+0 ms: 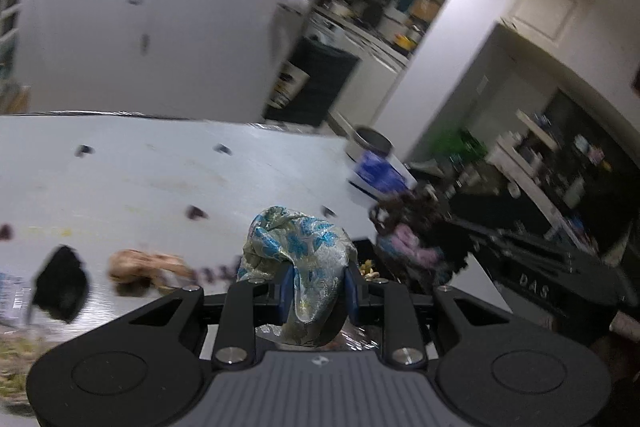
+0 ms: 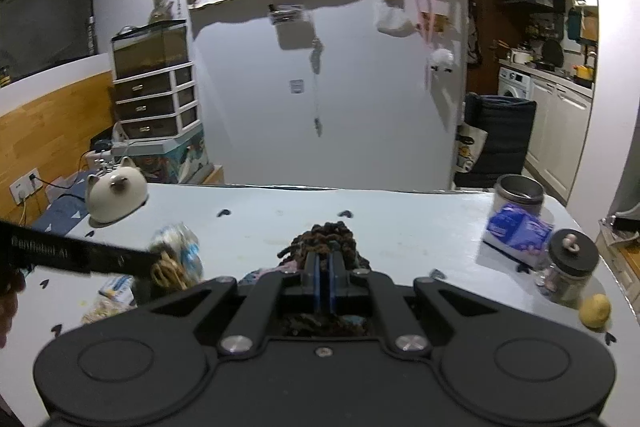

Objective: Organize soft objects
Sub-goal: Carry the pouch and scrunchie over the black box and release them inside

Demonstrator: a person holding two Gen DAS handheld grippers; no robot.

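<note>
My left gripper (image 1: 316, 285) is shut on a shiny blue and silver patterned cloth (image 1: 298, 251) and holds it up above the white table (image 1: 160, 167); the cloth bunches over the fingers. A black cloth (image 1: 62, 285) and a tan soft item (image 1: 138, 267) lie on the table to the left. My right gripper (image 2: 323, 277) is shut on a dark brown knitted item (image 2: 326, 243) that rests on the table (image 2: 400, 227). The left gripper's arm (image 2: 80, 255) shows at the left of the right wrist view, beside a blurred blue and white soft item (image 2: 180, 251).
A metal cup (image 2: 520, 193), a blue tissue pack (image 2: 516, 231), a dark-lidded glass jar (image 2: 570, 267) and a yellow lemon (image 2: 596, 311) stand at the table's right. A cat-shaped lamp (image 2: 114, 195) sits far left. A white fridge (image 2: 320, 87) rises behind the table.
</note>
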